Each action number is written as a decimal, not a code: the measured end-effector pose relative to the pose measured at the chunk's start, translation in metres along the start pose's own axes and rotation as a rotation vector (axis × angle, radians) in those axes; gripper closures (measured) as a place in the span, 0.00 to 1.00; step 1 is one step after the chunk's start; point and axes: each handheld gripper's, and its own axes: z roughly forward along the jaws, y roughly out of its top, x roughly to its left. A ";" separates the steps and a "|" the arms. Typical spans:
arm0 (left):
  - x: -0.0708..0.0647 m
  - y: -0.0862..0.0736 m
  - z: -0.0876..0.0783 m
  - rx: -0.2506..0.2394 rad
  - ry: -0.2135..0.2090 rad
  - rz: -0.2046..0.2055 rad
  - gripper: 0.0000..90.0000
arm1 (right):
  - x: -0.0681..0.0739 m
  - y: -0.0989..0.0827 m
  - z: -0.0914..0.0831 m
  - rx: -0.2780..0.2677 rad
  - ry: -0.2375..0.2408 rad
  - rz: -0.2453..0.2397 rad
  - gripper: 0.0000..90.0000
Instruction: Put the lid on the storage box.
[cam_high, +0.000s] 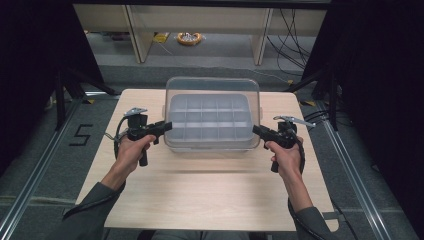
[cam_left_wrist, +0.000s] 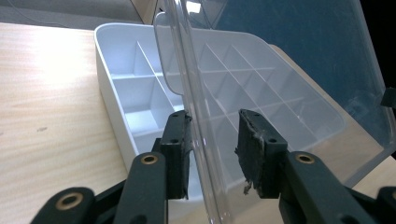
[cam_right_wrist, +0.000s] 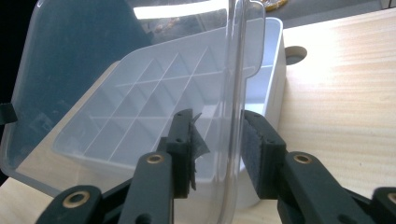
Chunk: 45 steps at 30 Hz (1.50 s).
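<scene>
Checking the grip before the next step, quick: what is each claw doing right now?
Left claw: closed on the clear lid, at its side rim.
Right claw: closed on the clear lid's opposite side rim.

1. Overhead light is brightening the table (cam_high: 210, 195); the surroundings are staying dark.
2. Glare is washing out the wood left of the left claw (cam_left_wrist: 212, 154).
3. A reflection is streaking the lid (cam_right_wrist: 233, 70) above the right claw (cam_right_wrist: 217, 154).
4. Jaw bases are blurring slightly.

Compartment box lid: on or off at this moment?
Off. The clear lid is lifted and tilted above the white divided box, its side rims between the left gripper and right gripper jaws.
</scene>
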 end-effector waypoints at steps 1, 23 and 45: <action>0.001 0.002 0.003 -0.003 0.001 -0.004 0.71 | -0.001 0.002 0.001 -0.001 0.001 -0.005 0.74; 0.027 0.008 0.033 0.002 0.044 -0.091 0.71 | -0.006 0.021 0.045 0.034 -0.053 0.026 0.73; 0.036 0.000 0.050 0.046 0.060 -0.123 0.68 | -0.017 0.012 0.061 0.065 -0.070 0.078 0.71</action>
